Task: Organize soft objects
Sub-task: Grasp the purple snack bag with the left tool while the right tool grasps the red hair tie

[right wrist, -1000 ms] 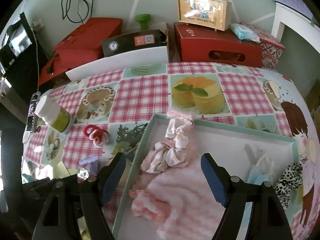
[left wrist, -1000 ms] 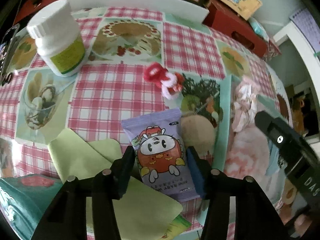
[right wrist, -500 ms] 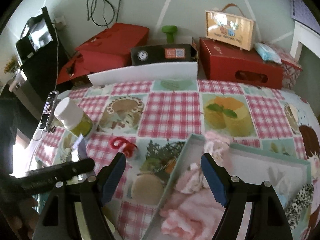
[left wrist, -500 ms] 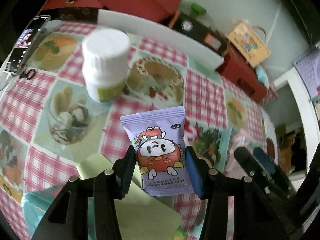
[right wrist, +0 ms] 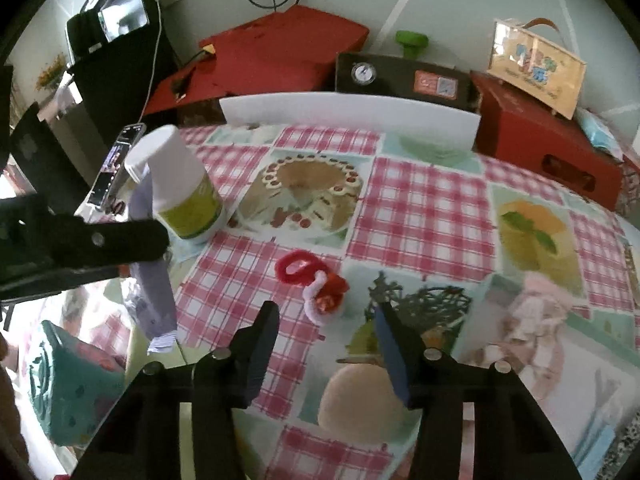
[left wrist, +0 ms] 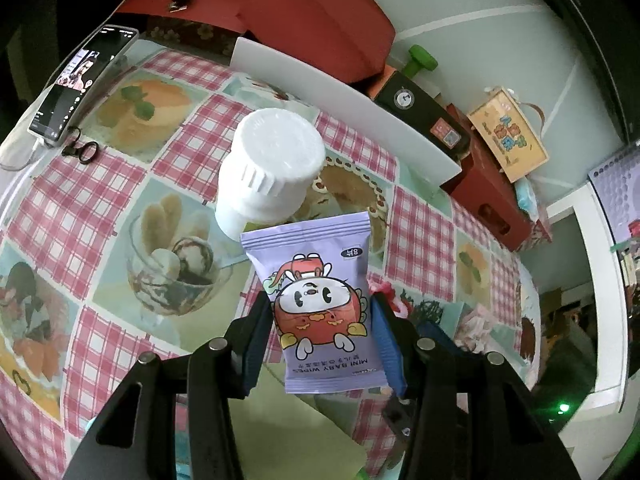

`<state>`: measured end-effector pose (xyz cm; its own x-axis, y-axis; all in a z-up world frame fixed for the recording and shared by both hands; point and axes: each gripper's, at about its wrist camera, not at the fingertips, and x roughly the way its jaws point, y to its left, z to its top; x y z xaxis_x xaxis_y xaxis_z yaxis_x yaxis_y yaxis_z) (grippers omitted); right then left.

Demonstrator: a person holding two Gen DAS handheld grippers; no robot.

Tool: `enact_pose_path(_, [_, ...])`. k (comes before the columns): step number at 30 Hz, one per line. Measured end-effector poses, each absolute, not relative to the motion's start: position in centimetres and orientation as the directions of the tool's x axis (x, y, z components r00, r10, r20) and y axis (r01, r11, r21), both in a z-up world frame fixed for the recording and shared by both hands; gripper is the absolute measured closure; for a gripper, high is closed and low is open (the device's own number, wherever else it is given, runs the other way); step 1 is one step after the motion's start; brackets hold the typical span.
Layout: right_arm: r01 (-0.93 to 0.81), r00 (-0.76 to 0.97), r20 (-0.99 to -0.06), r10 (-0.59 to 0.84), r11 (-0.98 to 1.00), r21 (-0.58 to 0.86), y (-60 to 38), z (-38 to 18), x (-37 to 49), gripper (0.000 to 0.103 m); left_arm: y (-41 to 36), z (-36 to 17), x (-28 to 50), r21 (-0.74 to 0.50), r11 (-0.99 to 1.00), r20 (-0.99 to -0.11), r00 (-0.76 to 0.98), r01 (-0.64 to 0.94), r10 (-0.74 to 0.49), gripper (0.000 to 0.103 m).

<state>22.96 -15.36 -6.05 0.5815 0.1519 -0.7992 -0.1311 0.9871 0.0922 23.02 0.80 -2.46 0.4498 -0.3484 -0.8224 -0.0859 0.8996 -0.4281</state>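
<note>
Left wrist view: the left gripper points steeply down at the table. Its blue-padded jaws are clamped on the lower half of a purple baby wipes pack, held clear of the surface and upright in the frame. Directly beyond the pack stands a white bottle. A phone lies at the far left table edge. Red boxes line the wall behind a white board.

Right wrist view: the right gripper angles down over the checked tablecloth. Its jaws have just been closing, stand at a moderate gap and hold nothing. A red and white pipe-cleaner ornament lies just ahead of the tips. At left, the left gripper carries the wipes pack edge-on. Pink cloth lies in a tray at right.
</note>
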Motion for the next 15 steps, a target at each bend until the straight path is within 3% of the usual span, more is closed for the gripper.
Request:
enact_pose_path(5, [-0.134, 0.588, -0.79, 0.176, 0.984, 0.119, -15.1, -6.4, 23.7, 0.059, 1.2, -2.6, 23.2, -0.438, 0.893, -0.821, 0.449, -0.098, -0.354, 0.052])
enact_pose_path(10, [-0.139, 0.579, -0.792, 0.193, 0.981, 0.138, -14.4, -6.9, 24.5, 0.079, 1.4, -2.7, 23.3, -0.441, 0.892, -0.822, 0.446, -0.104, -0.354, 0.052])
enact_pose_path(15, [-0.138, 0.586, -0.787, 0.194, 0.981, 0.139, -14.5, -6.9, 24.3, 0.083, 1.3, -2.8, 23.2, -0.438, 0.893, -0.824, 0.444, -0.102, -0.353, 0.052])
